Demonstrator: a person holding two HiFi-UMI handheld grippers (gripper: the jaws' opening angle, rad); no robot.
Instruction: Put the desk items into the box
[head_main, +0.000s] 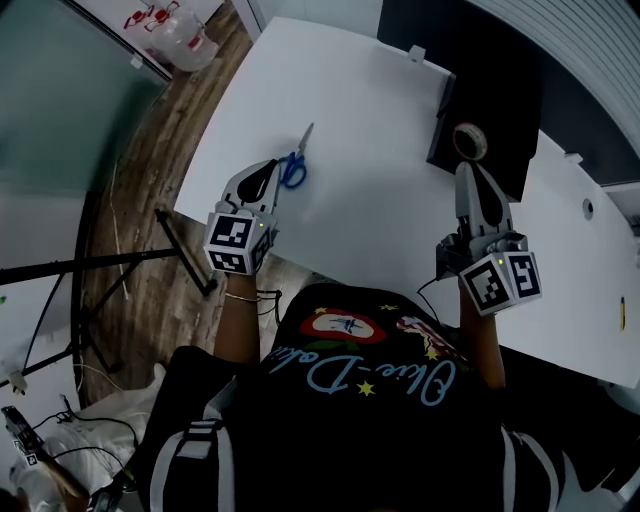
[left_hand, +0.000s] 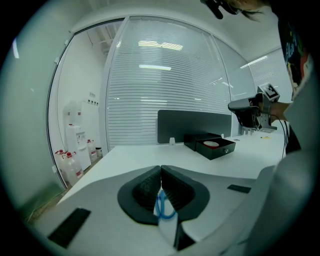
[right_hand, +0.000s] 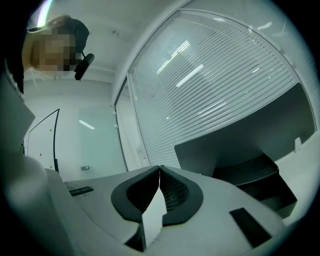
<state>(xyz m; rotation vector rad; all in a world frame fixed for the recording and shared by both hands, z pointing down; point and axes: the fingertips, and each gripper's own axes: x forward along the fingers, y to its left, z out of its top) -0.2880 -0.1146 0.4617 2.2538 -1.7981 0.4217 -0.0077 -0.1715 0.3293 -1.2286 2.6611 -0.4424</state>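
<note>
Over on the white bench (head_main: 370, 210), open black box (head_main: 503, 125) at the far right, right hand-held gripper (head_main: 468, 170) pinched shut and empty just before it, left hand-held gripper (head_main: 268, 170) shut too, blue-handled scissors (head_main: 297, 158) lying by its tips, tape roll (head_main: 470, 140) in the box.

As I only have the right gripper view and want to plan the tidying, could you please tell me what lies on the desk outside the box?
Observer: A pair of scissors with blue handles lies on the white desk, well to the left of the box.
Operator: Thank you. Is anything in the box?
Observer: Yes, a roll of tape sits inside it.
Operator: And where is the left tool?
Observer: The left tool, jaws together, points at the scissors' handles.
</note>
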